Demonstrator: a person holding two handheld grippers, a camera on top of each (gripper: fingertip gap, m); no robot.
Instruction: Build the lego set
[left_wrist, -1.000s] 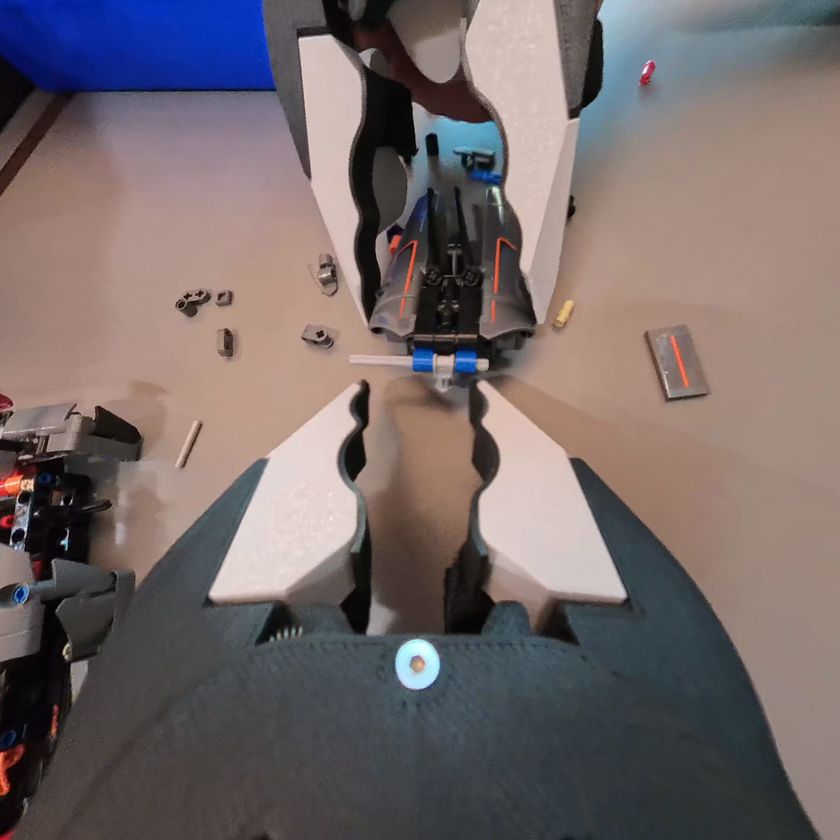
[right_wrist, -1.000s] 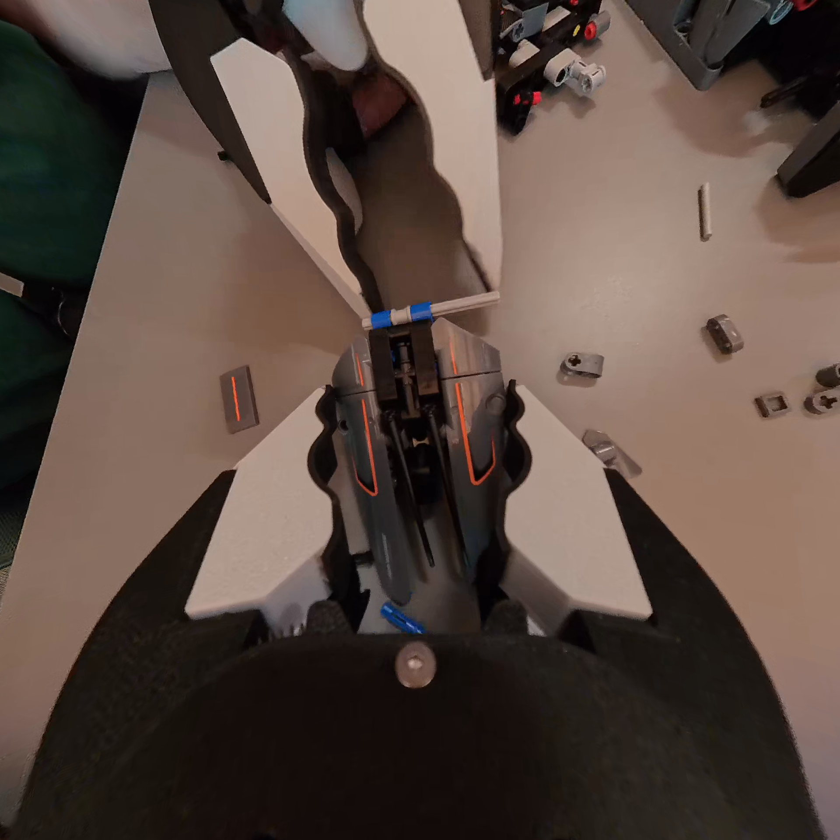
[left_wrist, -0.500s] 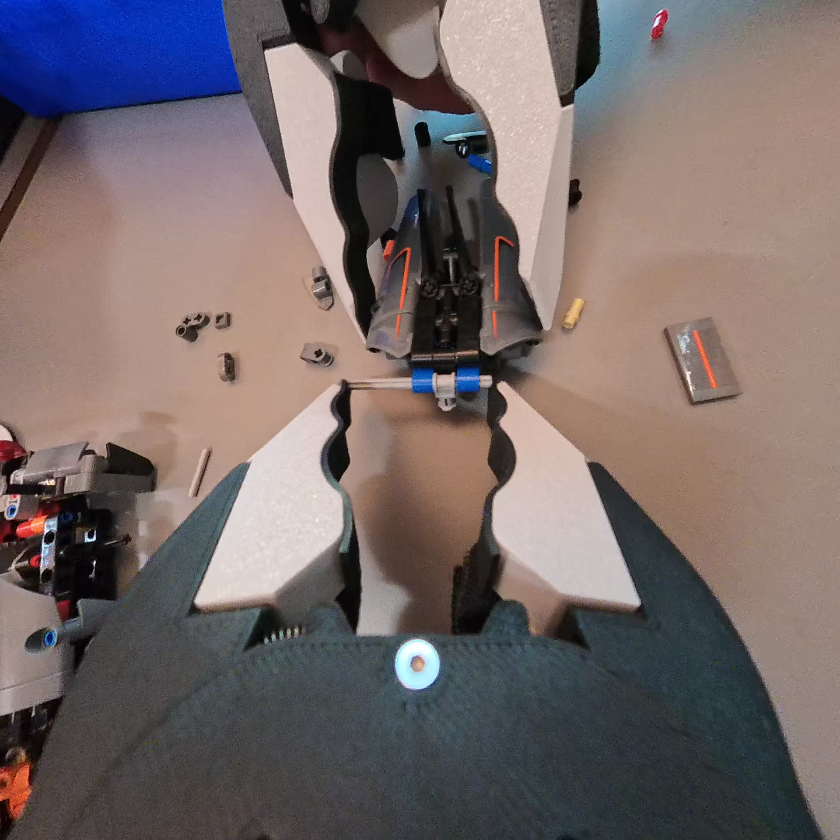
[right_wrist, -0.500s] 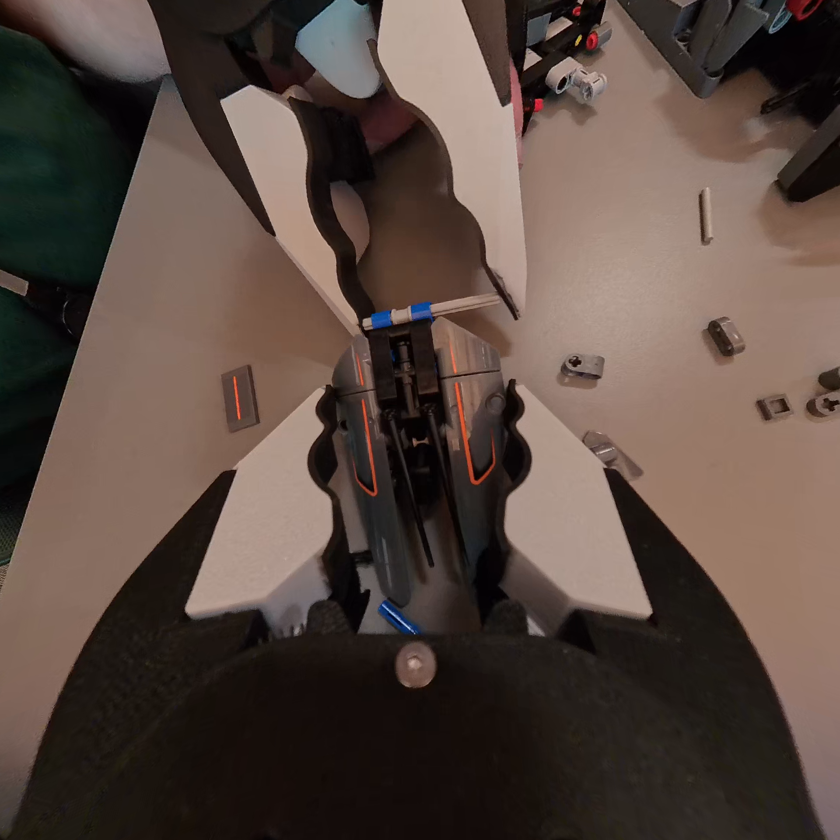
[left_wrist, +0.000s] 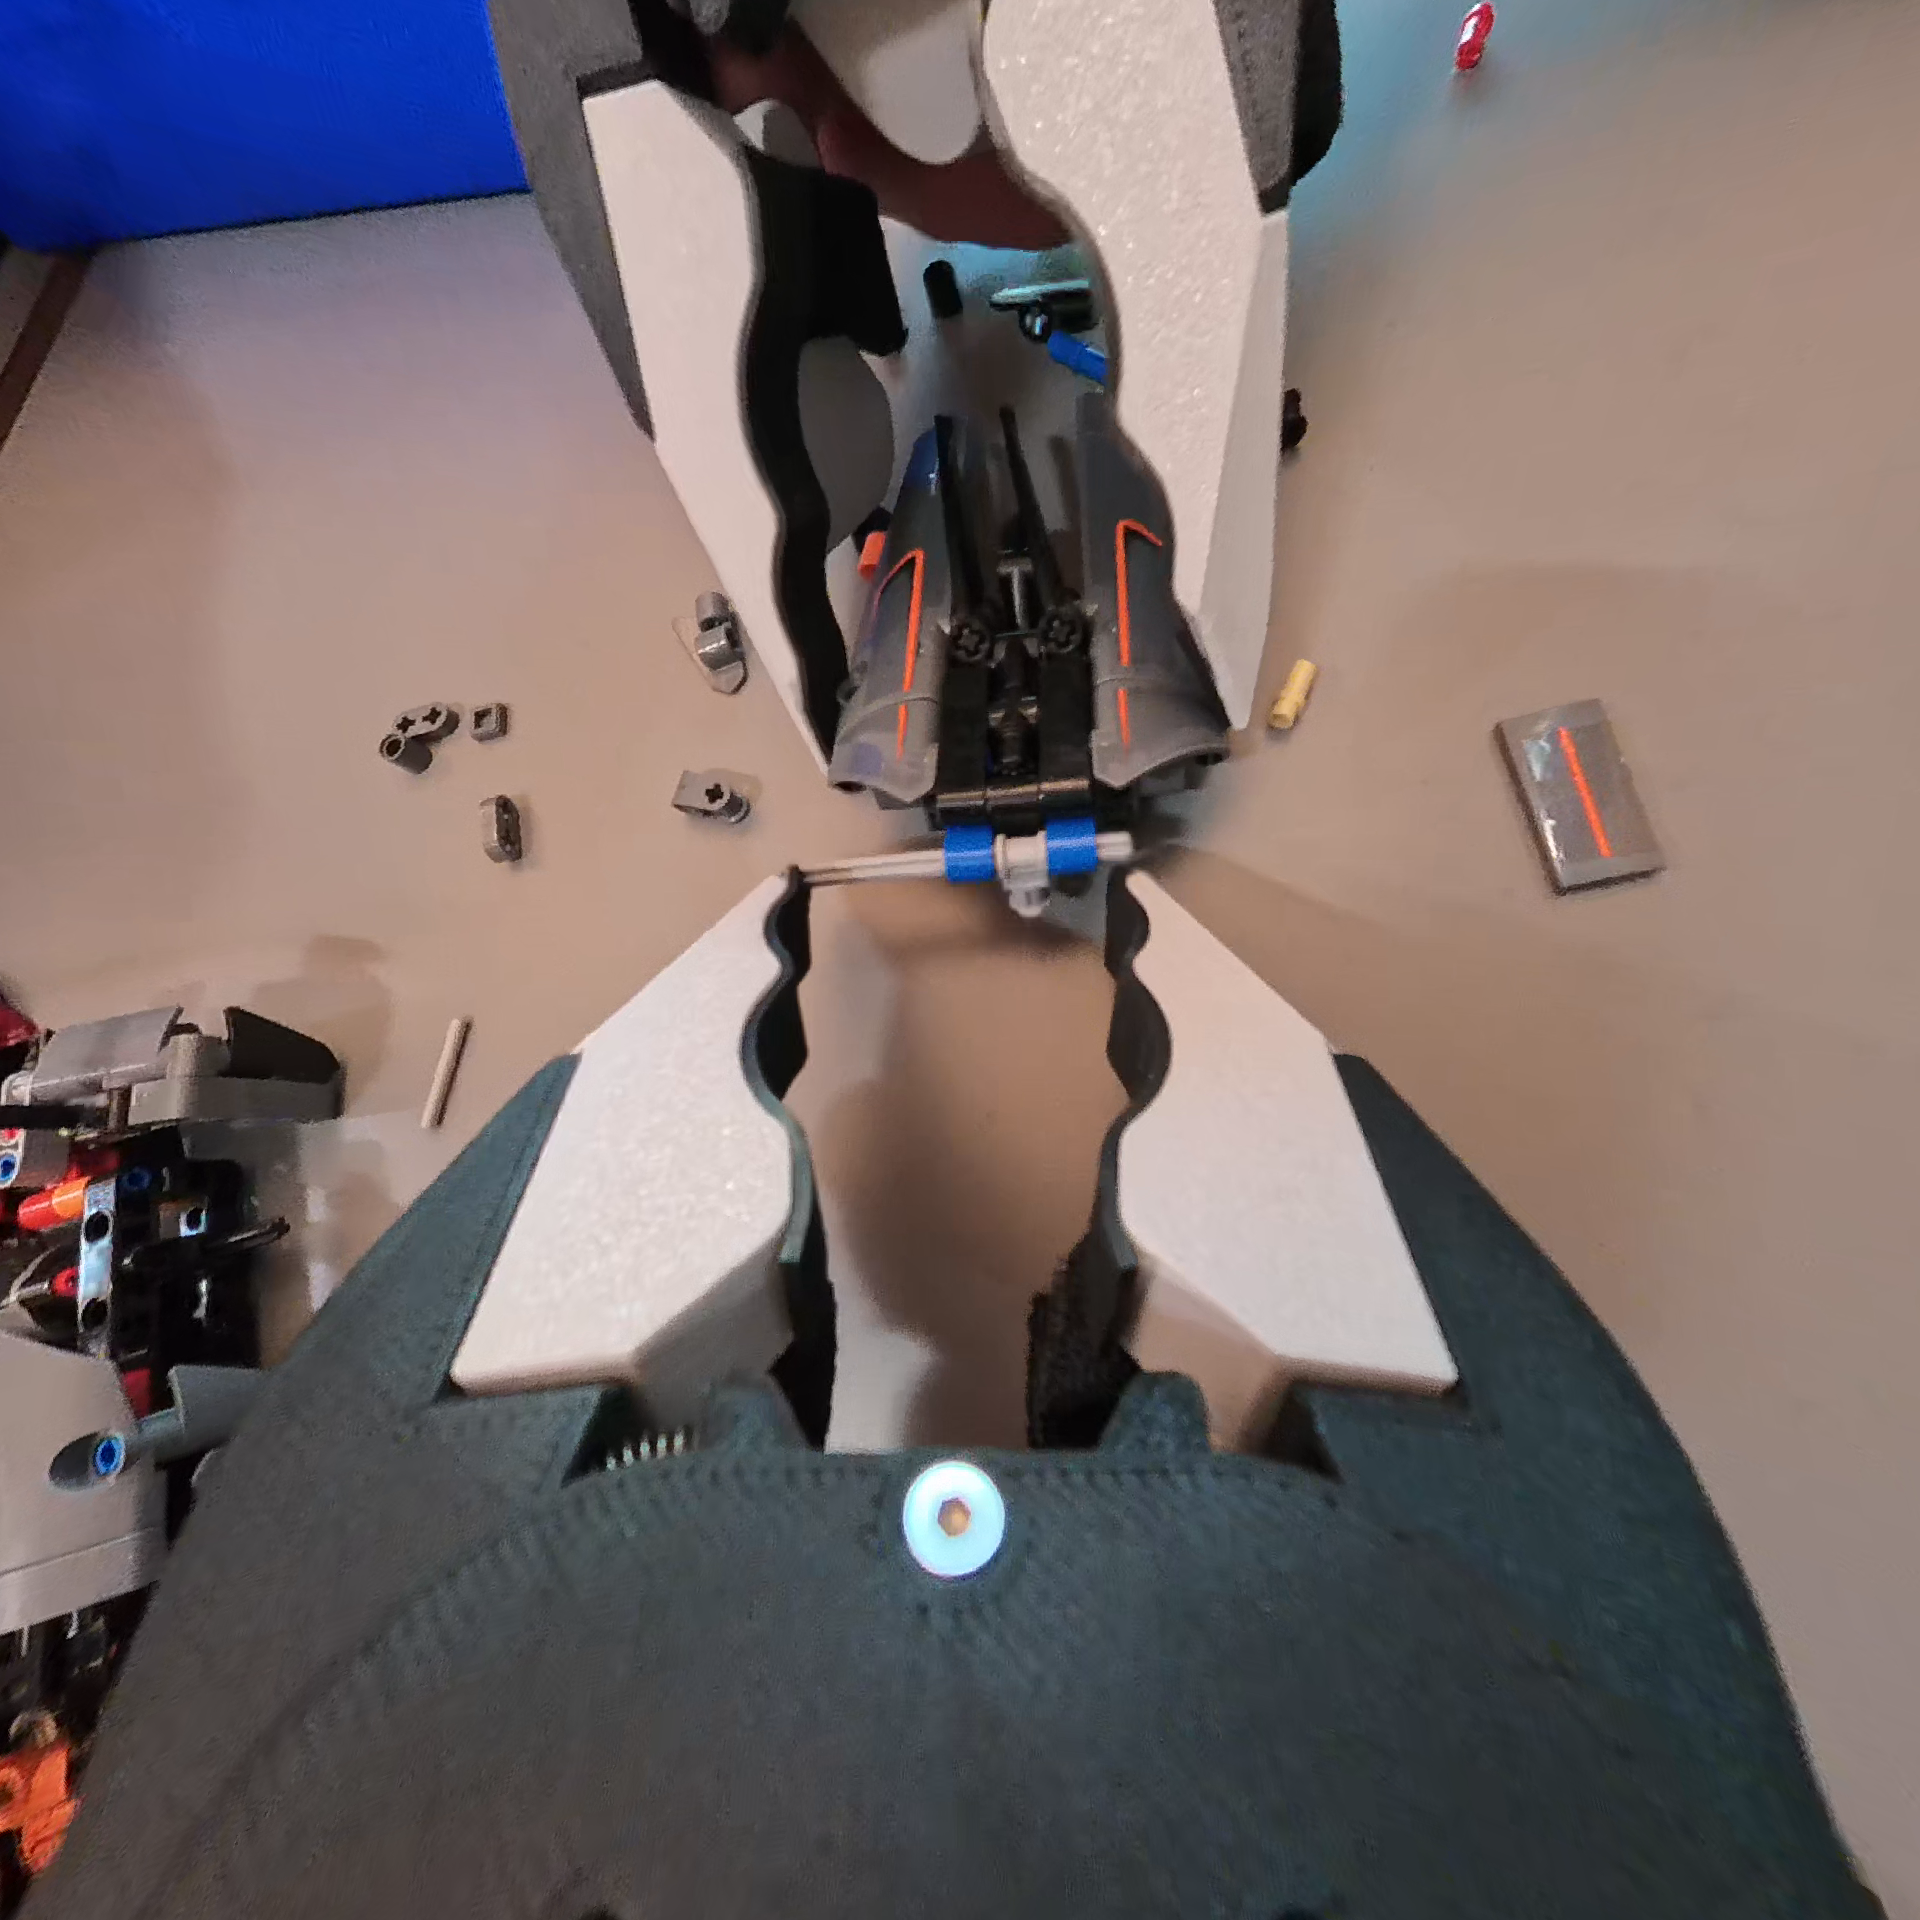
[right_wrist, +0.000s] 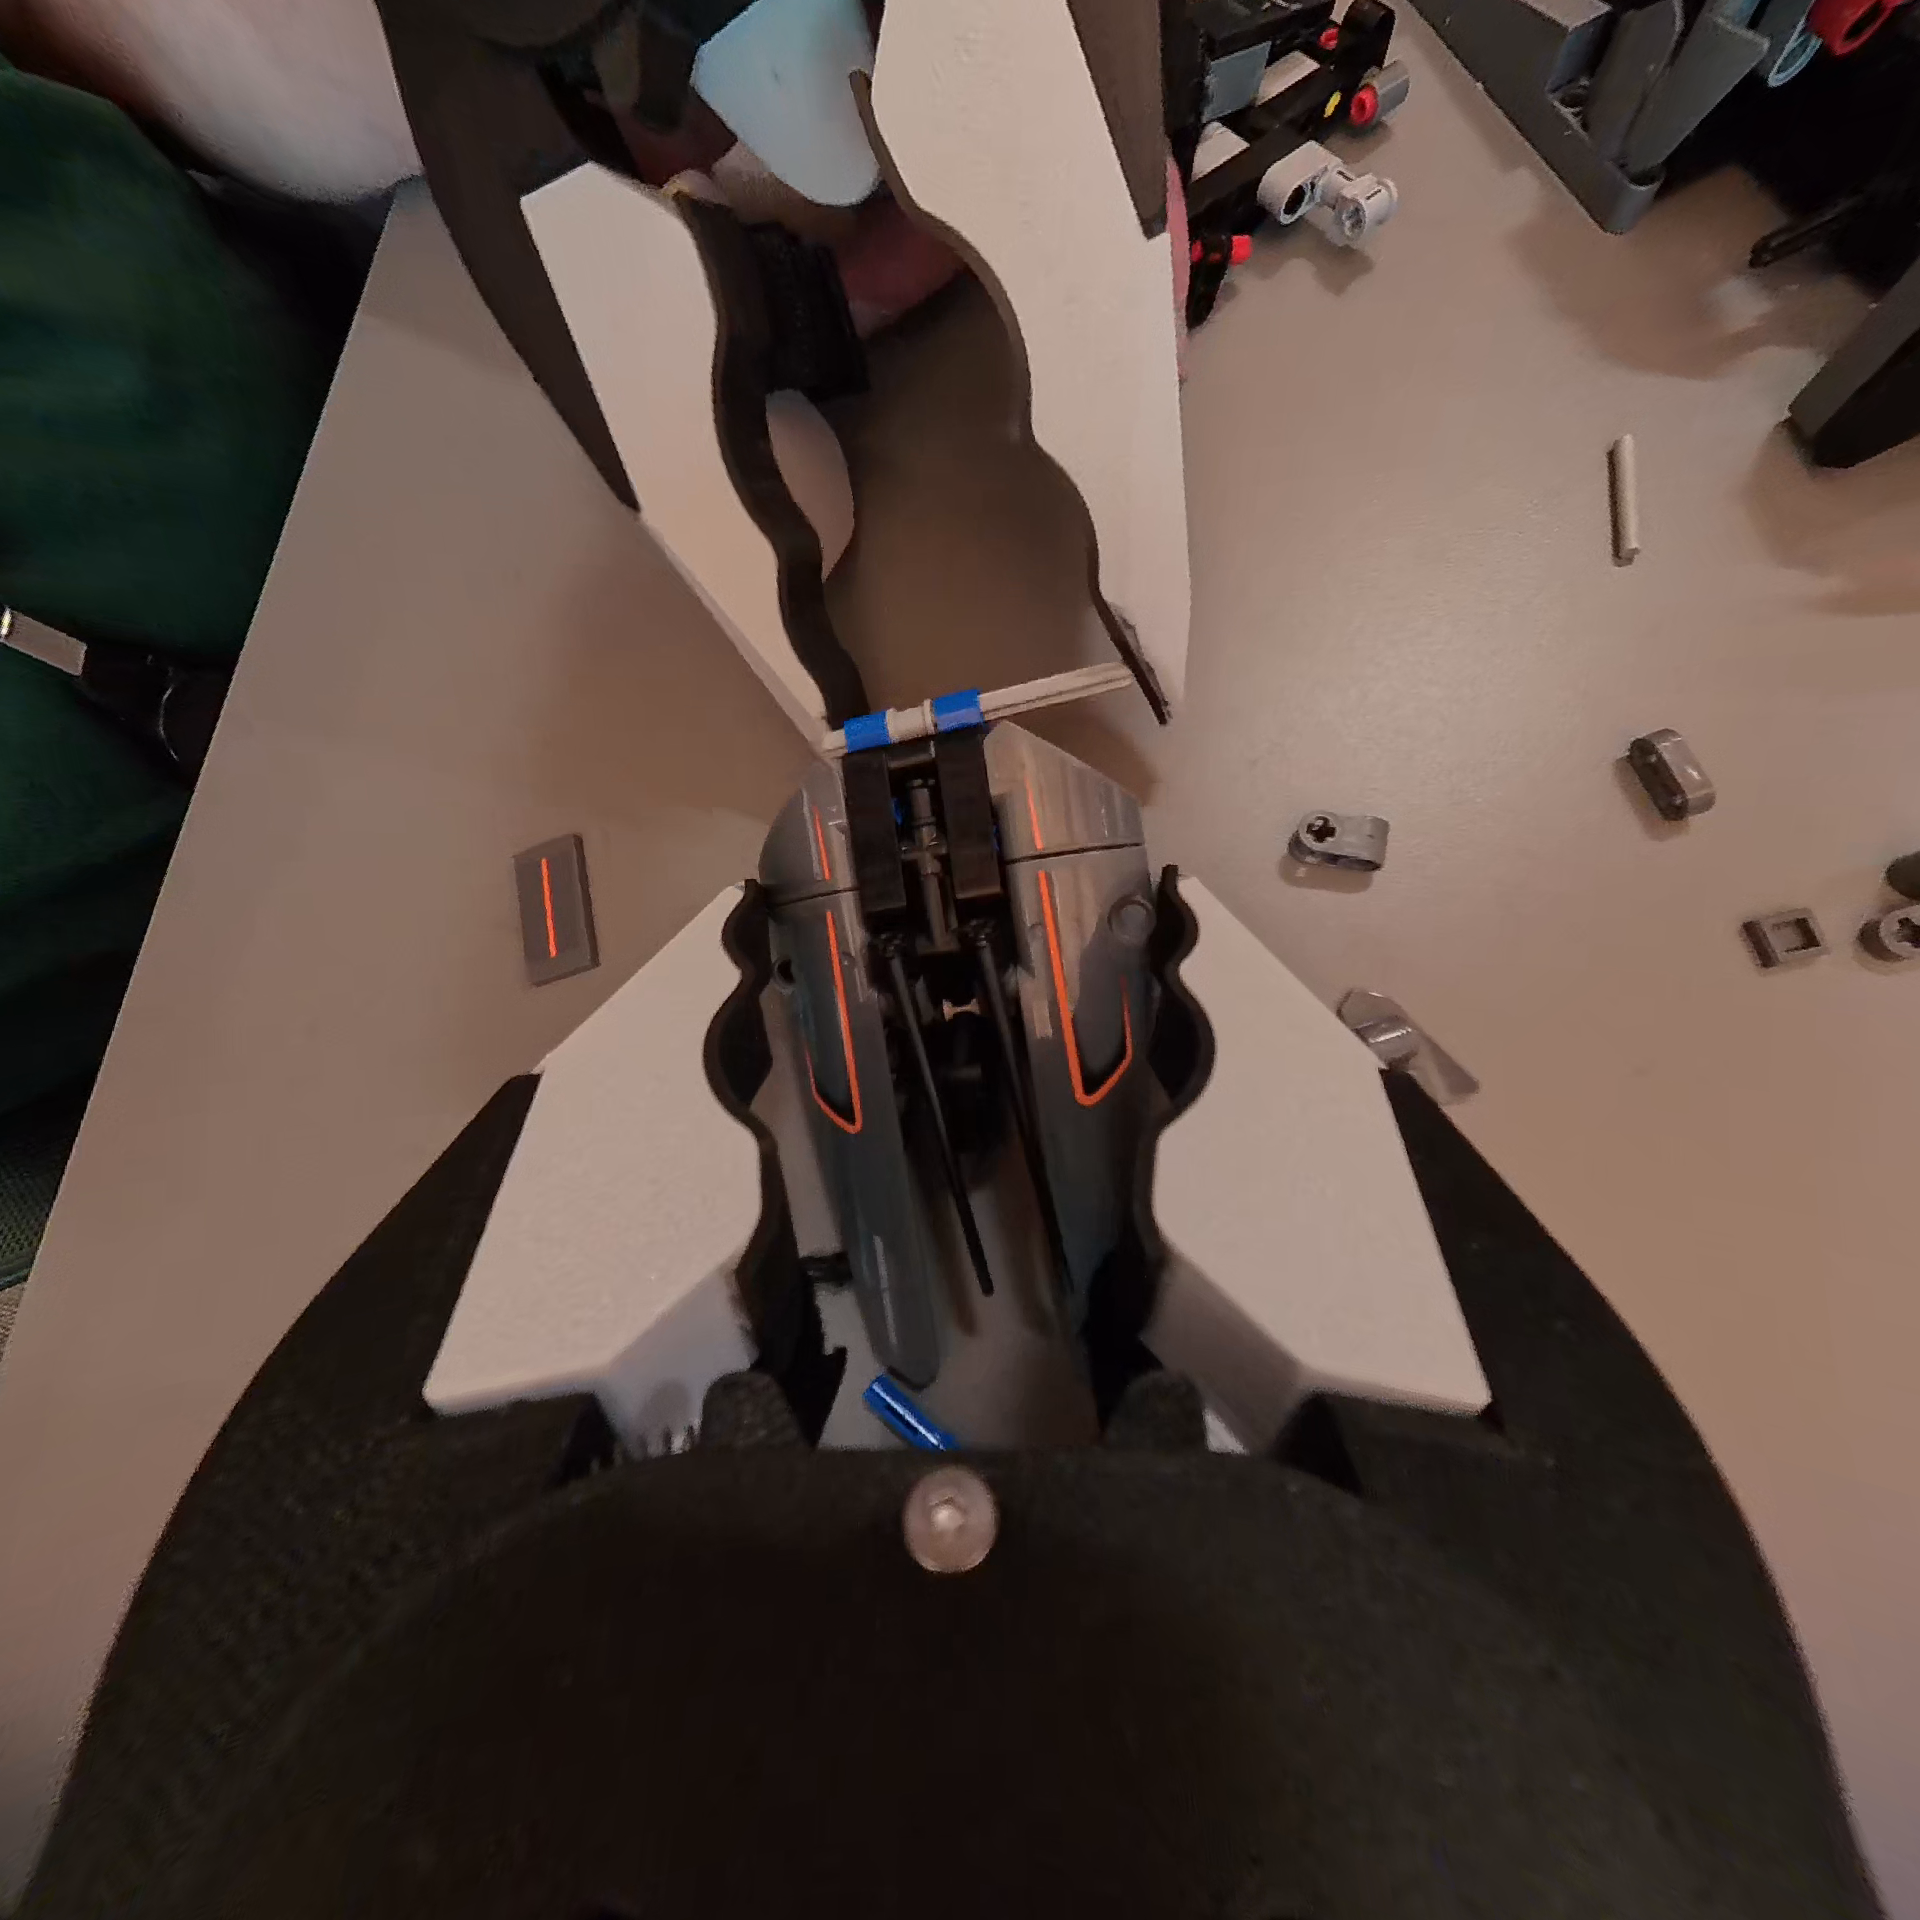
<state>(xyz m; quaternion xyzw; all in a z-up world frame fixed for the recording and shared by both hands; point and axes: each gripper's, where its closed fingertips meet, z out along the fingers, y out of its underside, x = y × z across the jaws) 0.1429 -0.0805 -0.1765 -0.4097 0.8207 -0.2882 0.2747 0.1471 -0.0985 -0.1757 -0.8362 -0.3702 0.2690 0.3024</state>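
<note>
My right gripper is shut on a dark grey Lego assembly with orange stripes and holds it low over the table. A light grey axle with two blue bushes crosses the assembly's far end. My left gripper faces it, open and empty. Its fingertips reach the axle, one at the bare long end and one beside the short end. The left wrist view shows the assembly between the right gripper's fingers.
Small grey connectors and a thin grey axle lie left of the assembly. A grey tile with an orange stripe and a tan pin lie right. A part-built model stands at the left. The table edge borders a person in green. Only a small space, under 4 cm, lies between the two pairs of fingers. About 9 cm separates my left fingertips from the thin grey axle. Look for it in the right wrist view too.
My left gripper has opened wider and moved up to the axle, so its tips now flank it. The right gripper has kept the assembly still.
</note>
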